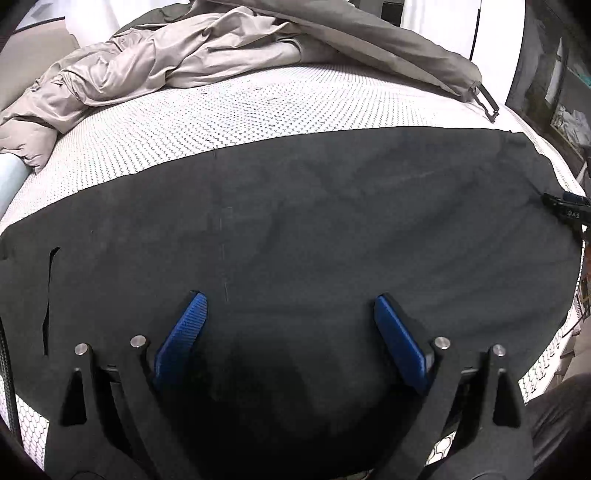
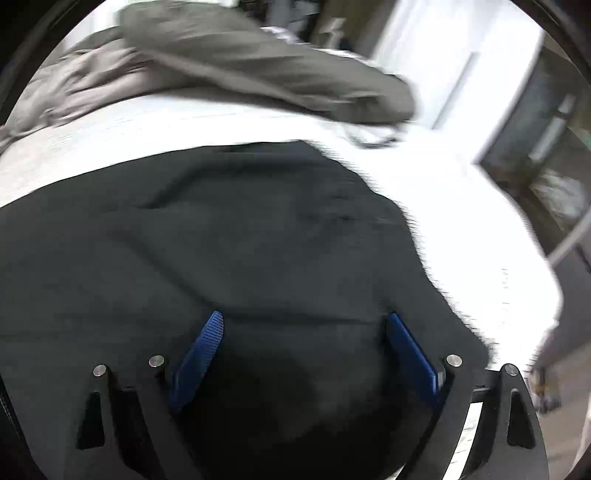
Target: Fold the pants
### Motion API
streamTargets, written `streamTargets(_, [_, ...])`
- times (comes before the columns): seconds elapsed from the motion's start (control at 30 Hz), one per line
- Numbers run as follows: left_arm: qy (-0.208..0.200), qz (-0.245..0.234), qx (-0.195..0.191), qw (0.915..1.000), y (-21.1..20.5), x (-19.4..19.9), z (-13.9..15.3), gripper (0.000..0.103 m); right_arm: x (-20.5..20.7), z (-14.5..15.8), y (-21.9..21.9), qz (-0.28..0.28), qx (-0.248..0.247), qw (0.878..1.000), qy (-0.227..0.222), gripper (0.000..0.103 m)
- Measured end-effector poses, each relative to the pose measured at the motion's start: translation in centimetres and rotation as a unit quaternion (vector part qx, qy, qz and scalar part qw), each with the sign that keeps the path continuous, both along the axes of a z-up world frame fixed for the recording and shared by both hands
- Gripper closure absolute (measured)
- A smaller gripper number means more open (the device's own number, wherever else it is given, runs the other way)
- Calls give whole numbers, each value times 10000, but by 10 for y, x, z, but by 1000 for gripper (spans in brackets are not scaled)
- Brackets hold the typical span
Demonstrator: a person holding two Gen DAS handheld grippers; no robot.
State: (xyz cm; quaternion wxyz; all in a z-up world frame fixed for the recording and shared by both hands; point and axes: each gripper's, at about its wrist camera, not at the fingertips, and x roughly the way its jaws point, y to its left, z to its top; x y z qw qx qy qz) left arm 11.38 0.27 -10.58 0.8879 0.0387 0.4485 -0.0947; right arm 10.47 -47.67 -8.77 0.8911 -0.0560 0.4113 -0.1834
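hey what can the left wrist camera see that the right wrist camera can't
Only the left wrist view shows the crumpled beige garment, the surface's dotted pattern, and the right tool's tip at the pants' edge. Only the right wrist view shows the right tool open and the pants' rounded end. Both share the black pants, the white surface and the grey-green garment; the left tool is open.

Patterned mattress, perhaps white wall
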Motion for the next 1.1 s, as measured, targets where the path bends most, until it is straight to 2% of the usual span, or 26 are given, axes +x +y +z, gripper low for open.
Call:
streamTargets(0.07, [-3,35,73,10000,3,8,4,12,-3,0,-11,78,369,9993,-79,13])
streamTargets(0.2, [-85,46,-54,9999,0,2,23,18,-13,14,3,118,220,9994,-244,12])
streamTargets(0.33, [-280,-24,-226,9993,-13,0,47,18,-22,37,39,784,812,9923,-510,12])
streamTargets(0.4, [-234,24,-141,9996,-23,17,55,18,-12,44,64,1098,949,9886,-393,12])
streamTargets(0.5, [-220,-114,-22,9997,-37,42,54,17,11,42,107,1553,877,9839,-52,12])
streamTargets(0.57, [-158,-69,113,9998,-41,51,41,17,27,29,136,1794,635,9815,216,12])
streamTargets(0.67, [303,-90,194,9993,-38,59,17,23,45,-2,162,2075,245,9762,582,13])
streamTargets(0.73, [223,-126,271,9993,-34,58,18,23,44,-13,157,2118,365,9742,688,13])
streamTargets(0.77, [184,-86,326,9993,-30,58,20,23,45,-9,147,2013,461,9759,711,12])
streamTargets(0.83, [213,0,278,9994,-19,60,18,22,44,1,119,1448,137,9878,556,12])
streamTargets(0.87, [236,64,286,9993,-15,61,17,21,44,3,102,1087,-77,9927,522,12])
streamTargets(0.9, [261,138,292,9991,-9,63,17,20,44,1,72,481,-293,9970,536,13])
streamTargets(0.97, [310,251,267,9988,4,66,18,20,39,-3,29,-117,-105,9990,425,13])
streamTargets(1.03, [352,409,294,9981,14,69,19,21,32,-3,13,-37,311,9992,232,13])
streamTargets(1.1, [317,536,250,9977,20,67,24,21,24,2,21,103,82,9997,203,13])
